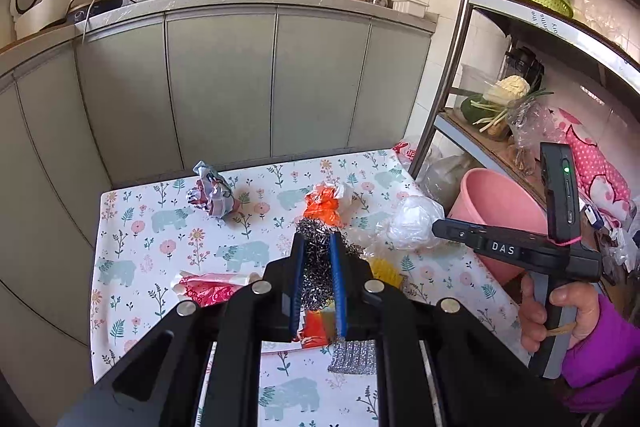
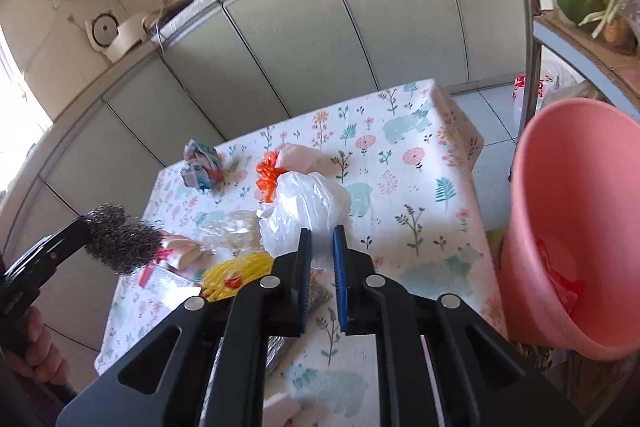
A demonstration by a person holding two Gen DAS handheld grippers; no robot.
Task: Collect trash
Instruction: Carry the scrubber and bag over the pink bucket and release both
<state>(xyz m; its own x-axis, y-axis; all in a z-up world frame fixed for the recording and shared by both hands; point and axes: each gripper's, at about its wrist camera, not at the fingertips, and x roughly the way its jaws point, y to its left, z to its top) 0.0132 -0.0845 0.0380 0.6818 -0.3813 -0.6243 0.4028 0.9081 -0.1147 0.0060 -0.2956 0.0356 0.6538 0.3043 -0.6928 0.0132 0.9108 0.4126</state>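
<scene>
While the left gripper clamps a wad of steel wool between its blue pads and holds it lifted above the floral tablecloth, the right gripper hangs over the table with its jaws narrowly parted and nothing between them. The steel wool looks light and springy, likely to compress and snag rather than slip, so a mid-bundle pinch suits it. Just beyond the right gripper lies a white plastic bag, soft, weightless and slippery; a gathered fold would probably grip best. Beside it sit a yellow coil and an orange wrapper, and farther off a crumpled paper ball. The pink bucket stands off the table's right edge, red scraps already inside.
</scene>
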